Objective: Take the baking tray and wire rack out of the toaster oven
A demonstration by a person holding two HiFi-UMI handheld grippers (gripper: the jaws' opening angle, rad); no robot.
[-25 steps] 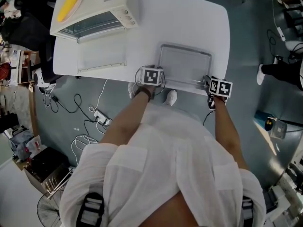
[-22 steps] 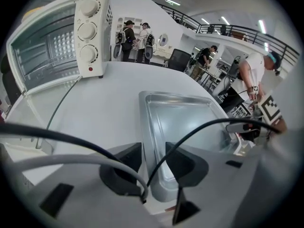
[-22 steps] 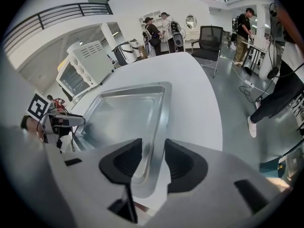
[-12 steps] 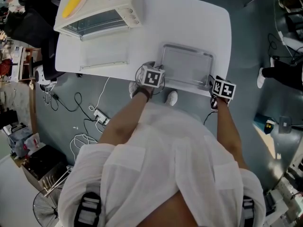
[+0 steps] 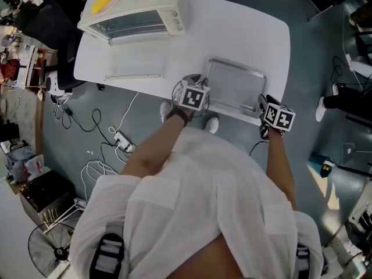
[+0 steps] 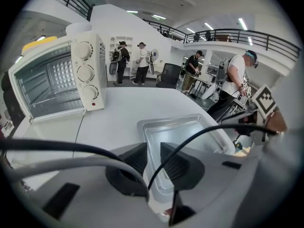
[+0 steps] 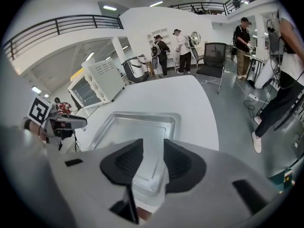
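L hand-held gripper [image 6: 153,148] & R hand-held gripper [image 7: 153,146]: jaws were apart, closing on nothing. We feared bumping the tray [image 5: 235,86] off the counter [image 5: 232,34] edge.

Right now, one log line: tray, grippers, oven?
tray: on table, outside oven | left gripper: jaws closing, empty | right gripper: jaws closing, empty | door: open

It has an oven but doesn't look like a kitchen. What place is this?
Probably a big lab or workshop hall: black-railed upper balcony, loose cables on the grey floor, black office chair.
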